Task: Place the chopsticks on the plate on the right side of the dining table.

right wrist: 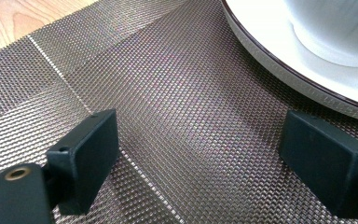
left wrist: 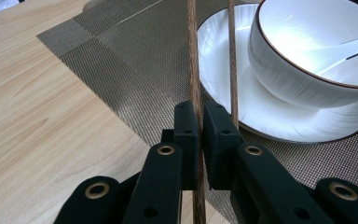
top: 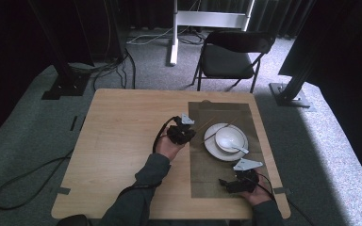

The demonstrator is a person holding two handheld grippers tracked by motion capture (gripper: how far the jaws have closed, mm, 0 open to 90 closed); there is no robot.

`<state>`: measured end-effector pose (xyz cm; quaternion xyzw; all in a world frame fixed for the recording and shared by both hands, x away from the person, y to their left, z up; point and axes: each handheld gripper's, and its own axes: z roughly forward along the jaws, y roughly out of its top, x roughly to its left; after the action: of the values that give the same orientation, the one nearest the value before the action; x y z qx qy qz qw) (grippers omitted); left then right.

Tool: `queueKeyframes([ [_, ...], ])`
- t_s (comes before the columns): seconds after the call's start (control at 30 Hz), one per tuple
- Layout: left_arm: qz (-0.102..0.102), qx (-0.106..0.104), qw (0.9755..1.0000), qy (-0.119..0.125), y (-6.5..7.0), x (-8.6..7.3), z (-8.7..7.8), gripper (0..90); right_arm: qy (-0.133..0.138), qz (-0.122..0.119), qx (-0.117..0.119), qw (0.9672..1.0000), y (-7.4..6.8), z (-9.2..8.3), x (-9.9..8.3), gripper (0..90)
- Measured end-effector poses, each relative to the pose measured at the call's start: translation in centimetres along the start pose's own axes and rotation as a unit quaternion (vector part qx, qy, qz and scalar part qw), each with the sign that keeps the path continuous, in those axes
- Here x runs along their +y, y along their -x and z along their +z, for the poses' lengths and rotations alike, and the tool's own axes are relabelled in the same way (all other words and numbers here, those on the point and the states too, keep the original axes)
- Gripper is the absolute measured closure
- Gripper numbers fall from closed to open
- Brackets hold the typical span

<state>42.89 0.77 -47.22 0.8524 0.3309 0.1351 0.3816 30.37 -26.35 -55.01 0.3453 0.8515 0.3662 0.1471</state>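
- Most of the place setting looks laid already: a woven placemat lies on the right half of the wooden table, a white plate sits on it, and a white bowl stands on the plate with a white spoon resting in it, handle toward the near right.
- One piece still seems unsettled, by my reading: the chopsticks. One chopstick is in the left gripper; the second chopstick lies just beside it, its far end over the plate's rim next to the bowl.
- What is left, I judge, is to lay the pair neatly together on the mat or the plate and let go.
- Left gripper: jaws pressed together on the held chopstick, which runs straight up between the pads and on toward the plate. The second chopstick passes just to the right of the right-hand pad; whether it touches that pad I cannot tell. In the high view this gripper sits at the mat's left edge, just left of the plate.
- Right gripper: jaws spread wide with nothing between them, hovering low over bare mat, the plate's rim just ahead to one side. In the high view it waits near the mat's near edge, apart from the dishes.
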Motion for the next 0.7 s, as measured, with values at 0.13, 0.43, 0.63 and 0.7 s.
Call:
queueKeyframes([
  [0.13,0.003,-0.002,1.0,-0.001,0.0,0.3,0.3,85.0,0.0,0.0,0.0,1.0,0.0,0.0,0.0,11.3],
  [0.43,0.005,-0.009,0.9999,0.003,0.4,0.9,0.9,85.0,0.0,0.0,0.0,1.0,0.0,0.0,0.0,11.3],
  [0.63,0.007,-0.015,0.9999,0.002,0.7,1.1,1.5,85.0,0.0,-0.001,0.0,1.0,0.0,0.0,0.0,11.3],
  [0.7,0.008,-0.016,0.9998,0.003,0.7,1.2,1.6,85.0,0.0,-0.001,0.0,1.0,0.0,0.0,0.0,11.3],
])
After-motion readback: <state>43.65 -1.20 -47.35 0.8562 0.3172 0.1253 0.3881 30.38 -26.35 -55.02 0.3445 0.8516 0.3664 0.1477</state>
